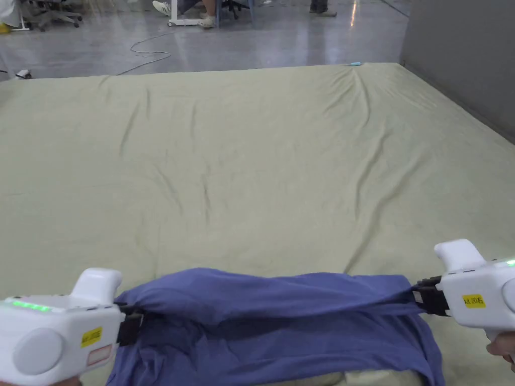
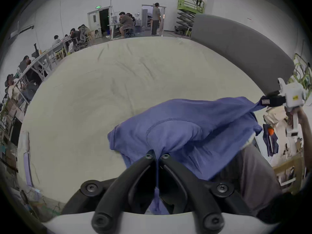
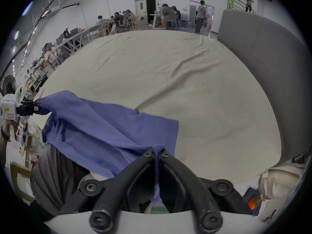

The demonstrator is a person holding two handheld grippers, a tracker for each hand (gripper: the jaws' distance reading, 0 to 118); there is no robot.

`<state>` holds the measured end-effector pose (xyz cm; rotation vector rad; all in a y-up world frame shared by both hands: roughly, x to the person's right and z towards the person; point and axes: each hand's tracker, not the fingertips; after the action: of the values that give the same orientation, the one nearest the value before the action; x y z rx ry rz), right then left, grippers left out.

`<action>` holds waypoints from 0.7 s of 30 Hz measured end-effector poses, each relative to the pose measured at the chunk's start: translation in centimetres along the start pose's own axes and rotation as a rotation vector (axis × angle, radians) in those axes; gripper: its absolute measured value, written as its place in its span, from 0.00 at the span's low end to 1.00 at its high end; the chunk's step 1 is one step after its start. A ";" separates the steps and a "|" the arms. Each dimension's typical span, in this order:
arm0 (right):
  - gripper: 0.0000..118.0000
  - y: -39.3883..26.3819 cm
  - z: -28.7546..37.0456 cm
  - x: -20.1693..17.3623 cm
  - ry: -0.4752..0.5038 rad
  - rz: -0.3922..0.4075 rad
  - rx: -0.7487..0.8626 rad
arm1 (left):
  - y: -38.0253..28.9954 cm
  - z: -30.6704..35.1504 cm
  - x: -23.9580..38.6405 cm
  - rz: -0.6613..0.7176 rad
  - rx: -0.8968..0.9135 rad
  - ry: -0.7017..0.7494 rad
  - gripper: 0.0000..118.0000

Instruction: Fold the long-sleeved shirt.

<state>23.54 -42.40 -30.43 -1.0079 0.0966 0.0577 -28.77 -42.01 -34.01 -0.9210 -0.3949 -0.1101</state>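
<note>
Black jaws, left gripper (image 2: 157,155): closed on a pinch of blue fabric.
Black jaws, right gripper (image 3: 157,153): closed on another pinch of it.
Shirt (image 1: 281,321): blue, held stretched between both grippers above the near edge of the bed; its lower part is draped downward, apparently resting there.
Bed sheet (image 1: 241,166): pale green, creased.
Headboard (image 3: 263,72): grey, at the right.

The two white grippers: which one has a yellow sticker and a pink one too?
The left white plastic gripper, clamped on the blue cloth shirt, has a yellow sticker with a pinkish one below. The right white plastic gripper shows just a yellow one.
</note>
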 end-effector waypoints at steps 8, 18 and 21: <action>0.00 -4.6 -0.9 0.9 0.018 -0.023 -0.096 | -5.9 2.3 1.7 -0.031 -0.178 -0.079 0.00; 0.88 -5.3 -2.6 1.6 -0.106 -0.048 -0.135 | -6.3 0.1 1.3 0.030 -0.160 -0.082 1.00; 0.88 -3.6 0.5 0.5 -0.211 -0.002 -0.046 | -4.3 2.5 1.0 0.065 -0.057 -0.067 1.00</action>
<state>24.45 -43.90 -27.19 -1.0420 -0.0988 0.1642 -29.67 -42.51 -29.03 -0.9951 -0.4251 -0.0317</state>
